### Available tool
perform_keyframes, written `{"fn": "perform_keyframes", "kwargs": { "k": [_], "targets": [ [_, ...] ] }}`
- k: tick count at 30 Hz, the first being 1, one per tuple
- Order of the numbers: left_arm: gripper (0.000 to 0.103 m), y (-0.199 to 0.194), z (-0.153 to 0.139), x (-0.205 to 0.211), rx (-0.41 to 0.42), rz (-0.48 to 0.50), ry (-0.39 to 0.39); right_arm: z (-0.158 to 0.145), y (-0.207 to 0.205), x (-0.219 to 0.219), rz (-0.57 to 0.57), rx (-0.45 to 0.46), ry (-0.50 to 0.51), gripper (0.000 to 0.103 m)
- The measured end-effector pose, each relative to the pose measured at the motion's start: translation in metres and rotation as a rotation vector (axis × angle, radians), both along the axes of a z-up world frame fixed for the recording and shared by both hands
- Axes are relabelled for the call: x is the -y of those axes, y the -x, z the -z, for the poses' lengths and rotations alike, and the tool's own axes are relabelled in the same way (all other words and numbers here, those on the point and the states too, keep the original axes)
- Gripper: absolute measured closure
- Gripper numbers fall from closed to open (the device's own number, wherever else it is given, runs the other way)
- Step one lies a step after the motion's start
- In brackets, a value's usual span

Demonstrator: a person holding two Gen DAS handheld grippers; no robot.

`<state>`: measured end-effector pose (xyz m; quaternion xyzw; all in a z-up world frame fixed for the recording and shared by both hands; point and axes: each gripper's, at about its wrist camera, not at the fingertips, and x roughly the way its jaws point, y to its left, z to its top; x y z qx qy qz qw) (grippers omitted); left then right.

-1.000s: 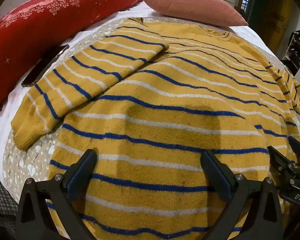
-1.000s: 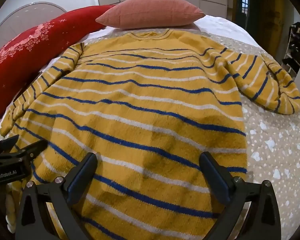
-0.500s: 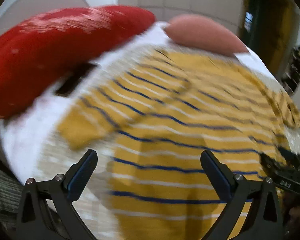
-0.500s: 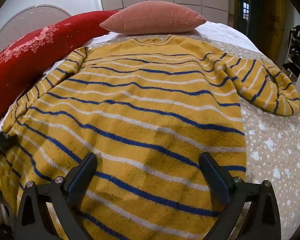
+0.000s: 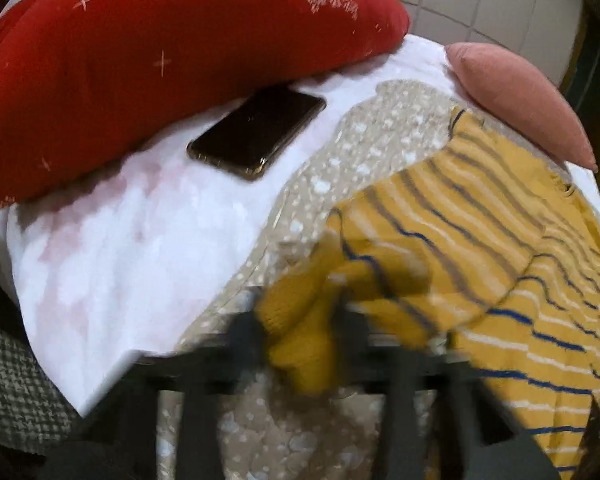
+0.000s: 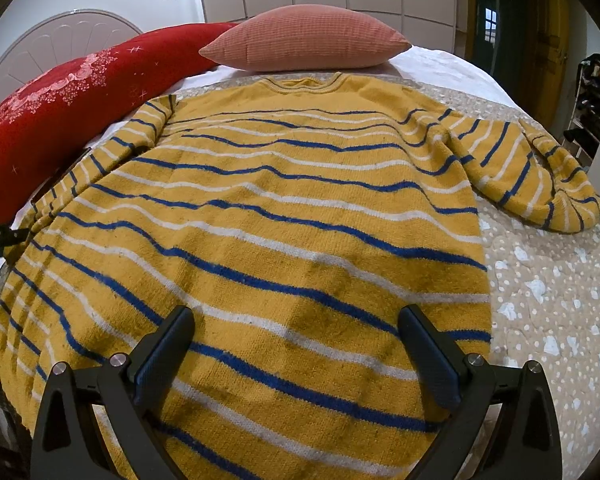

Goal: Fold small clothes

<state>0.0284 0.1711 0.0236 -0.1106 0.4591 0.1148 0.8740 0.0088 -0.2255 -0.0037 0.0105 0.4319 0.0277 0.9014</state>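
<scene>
Here, closest to us, our left hand-held gripper (image 5: pixel 300 344) is pinched tight on the cuff (image 5: pixel 296 332) of the sweater's (image 6: pixel 260 240) sleeve. Our right hand-held gripper (image 6: pixel 292 356) hangs wide open over the hem, grasping nothing. The sweater lies flat on the bed (image 6: pixel 540 280).

We think the thick cuff could slip out if we pull fast, because only a small bit is pinched. The sleeve might also bunch up and fold crooked. Farther off, the phone (image 5: pixel 256 132) lies beside the red pillow (image 5: pixel 140 60); a swinging sleeve could knock it.

The left view is blurry, so we cannot make out the fingers well. The far sleeve (image 6: pixel 540 176) is curled, hiding its cuff.
</scene>
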Motion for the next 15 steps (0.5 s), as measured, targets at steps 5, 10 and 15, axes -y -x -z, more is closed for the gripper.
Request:
{"fn": "perform_keyframes", "kwargs": {
  "k": [5, 10, 15],
  "targets": [
    [0.091, 0.006, -0.03, -0.032, 0.047, -0.177, -0.164, 0.0, -0.002, -0.001, 0.001, -0.002, 0.008, 0.0],
    [0.081, 0.015, -0.044, -0.053, 0.045, -0.216, -0.175, 0.0, -0.002, -0.002, 0.002, 0.001, 0.01, 0.0],
    [0.055, 0.046, -0.06, -0.034, 0.104, -0.184, -0.089, 0.0, -0.001, -0.002, 0.0, -0.004, 0.006, 0.0]
  ]
}}
